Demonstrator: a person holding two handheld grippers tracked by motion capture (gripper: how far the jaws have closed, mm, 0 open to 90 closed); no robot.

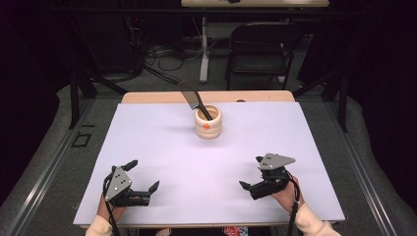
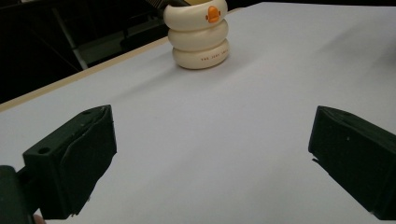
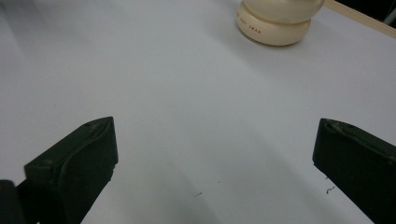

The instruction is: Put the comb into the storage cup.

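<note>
Cream ringed holder [image 1: 208, 122] stands upright at the table's [image 1: 147, 147] far centre, a dark spatula [image 1: 193, 99] leaning inside. Left gripper [image 1: 143, 174] and right gripper [image 1: 252, 172] rest near the front edge, jaws spread, grasping nothing.

1. Right gripper [image 3: 212, 163]: both black jaws rise from the bottom corners, set wide apart, with nothing between them.
2. Surface [image 3: 187, 93]: white and matte; a few small dark specks lie near the right jaw.
3. Cream holder [image 3: 275, 23]: stands far off, top cut by the frame edge, small lettering on its lower ring.
4. Wooden edge [image 3: 359, 18]: a tan strip at the far right corner.
</note>
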